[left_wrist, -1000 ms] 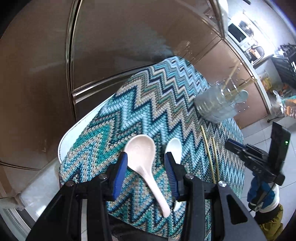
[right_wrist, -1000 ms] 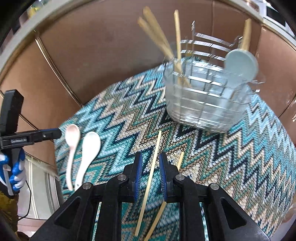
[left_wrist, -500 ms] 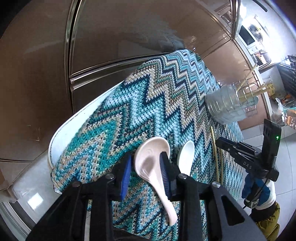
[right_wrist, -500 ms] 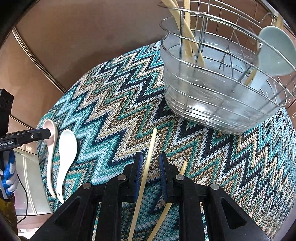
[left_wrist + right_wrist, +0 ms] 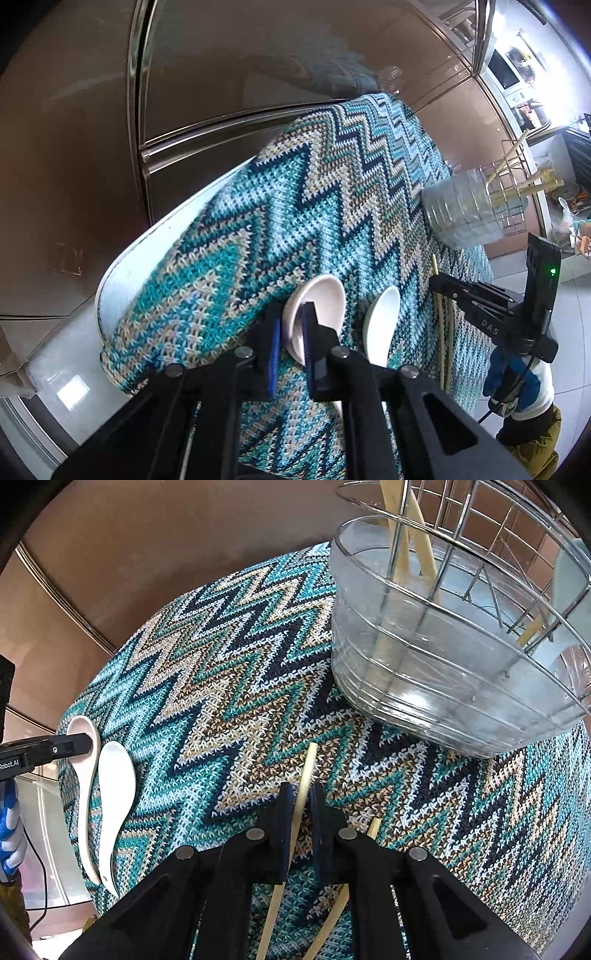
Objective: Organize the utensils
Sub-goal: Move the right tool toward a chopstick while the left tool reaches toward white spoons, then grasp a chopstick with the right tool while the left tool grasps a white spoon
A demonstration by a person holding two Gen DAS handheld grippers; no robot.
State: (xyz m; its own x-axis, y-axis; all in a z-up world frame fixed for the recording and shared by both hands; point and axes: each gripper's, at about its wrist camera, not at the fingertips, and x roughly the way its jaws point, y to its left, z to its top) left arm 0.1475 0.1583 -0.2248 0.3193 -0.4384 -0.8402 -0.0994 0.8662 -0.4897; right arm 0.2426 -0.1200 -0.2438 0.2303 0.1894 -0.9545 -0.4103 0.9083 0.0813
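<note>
Pinkish spoon point(image 5: 325, 306), handle hidden, in left jaws; right jaws clasp chopstick point(image 5: 304, 779).

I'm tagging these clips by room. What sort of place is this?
Most likely a home kitchen: a wire utensil rack holding chopsticks on a zigzag mat, soup spoons beside it, a microwave-like appliance in the background.

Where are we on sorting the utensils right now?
Done: several chopsticks and a pale blue spoon already stand in the wire holder. In hand: the left claw pinches the pinkish spoon; the right claw grips one chopstick. Left: the white spoon and a second chopstick on the cloth.
</note>
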